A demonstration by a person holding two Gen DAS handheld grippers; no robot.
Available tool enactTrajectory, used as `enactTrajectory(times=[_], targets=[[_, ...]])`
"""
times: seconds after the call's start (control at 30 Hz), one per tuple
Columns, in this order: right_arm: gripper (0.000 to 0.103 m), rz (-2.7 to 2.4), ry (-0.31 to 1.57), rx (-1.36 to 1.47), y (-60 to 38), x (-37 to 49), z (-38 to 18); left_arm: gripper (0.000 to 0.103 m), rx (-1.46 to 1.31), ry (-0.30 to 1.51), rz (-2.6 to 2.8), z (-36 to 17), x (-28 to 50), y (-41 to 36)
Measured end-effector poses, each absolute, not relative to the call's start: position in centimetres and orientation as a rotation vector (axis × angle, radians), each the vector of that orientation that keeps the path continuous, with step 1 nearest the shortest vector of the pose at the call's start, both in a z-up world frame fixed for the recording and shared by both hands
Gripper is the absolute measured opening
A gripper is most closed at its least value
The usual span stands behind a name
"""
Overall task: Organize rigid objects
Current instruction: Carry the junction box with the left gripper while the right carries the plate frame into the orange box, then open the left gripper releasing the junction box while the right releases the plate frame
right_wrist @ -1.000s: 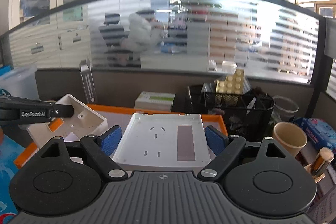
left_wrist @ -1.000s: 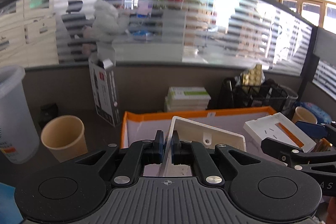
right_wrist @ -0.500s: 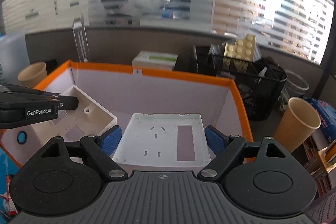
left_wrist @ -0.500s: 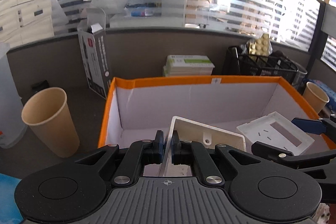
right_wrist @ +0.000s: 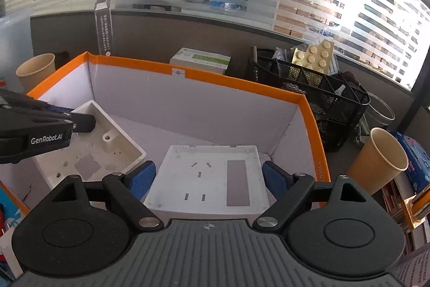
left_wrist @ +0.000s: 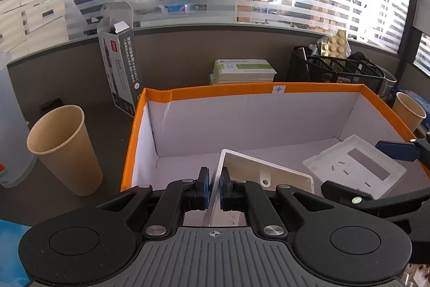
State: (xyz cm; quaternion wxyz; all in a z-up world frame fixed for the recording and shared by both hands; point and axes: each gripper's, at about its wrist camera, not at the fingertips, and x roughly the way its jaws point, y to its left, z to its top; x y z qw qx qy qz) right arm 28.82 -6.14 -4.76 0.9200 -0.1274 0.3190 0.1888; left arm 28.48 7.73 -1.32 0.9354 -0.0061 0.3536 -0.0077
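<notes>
My left gripper [left_wrist: 214, 183] is shut on the thin wall of a white open junction box [left_wrist: 264, 174] and holds it low inside the orange-rimmed white storage box [left_wrist: 242, 91]. The junction box also shows in the right wrist view [right_wrist: 107, 141], with the left gripper [right_wrist: 80, 123] on its edge. My right gripper [right_wrist: 208, 176] is shut on a flat white socket plate [right_wrist: 209, 176], blue pads on both its sides, low inside the same storage box [right_wrist: 215, 78]. The plate shows at the right in the left wrist view [left_wrist: 354, 166].
A paper cup [left_wrist: 65, 149] stands left of the storage box, another [right_wrist: 381, 159] to its right. Behind it are a tall grey carton [left_wrist: 119, 71], a stack of white-green boxes [left_wrist: 243, 70] and a black mesh organizer [right_wrist: 311, 88]. A grey partition runs behind.
Both grippers tilted down and moved forward over the storage box, lowering the junction box and the socket plate into it. Both holds are unchanged.
</notes>
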Motion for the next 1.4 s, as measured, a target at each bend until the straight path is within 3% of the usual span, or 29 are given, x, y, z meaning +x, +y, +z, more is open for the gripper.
enactTrajectory(times=[0.77,0.97,1.07,1.17,1.3,1.4], targets=[[0.085,0.443,0.814,-0.353,-4.9,30.3,-5.1,0.014,0.045,0.814,-0.042,-1.6,29.4,7.1],[0.1,0.425,0.808,-0.358,-5.0,30.2,-4.8,0.018,0.049,0.819,-0.044,-1.6,29.3,7.1],[0.1,0.419,0.807,-0.352,-5.3,30.1,-4.7,0.026,0.051,0.813,-0.048,-1.4,29.1,7.0],[0.1,0.414,0.789,-0.349,-5.6,29.6,-4.1,0.044,0.051,0.799,-0.067,-0.9,28.5,6.6],[0.1,0.407,0.761,-0.355,-5.9,28.7,-2.7,0.086,0.099,0.727,-0.022,0.7,26.9,5.6],[0.1,0.397,0.725,-0.357,-6.2,27.5,-1.5,0.09,0.126,0.665,0.001,2.6,25.3,5.6]])
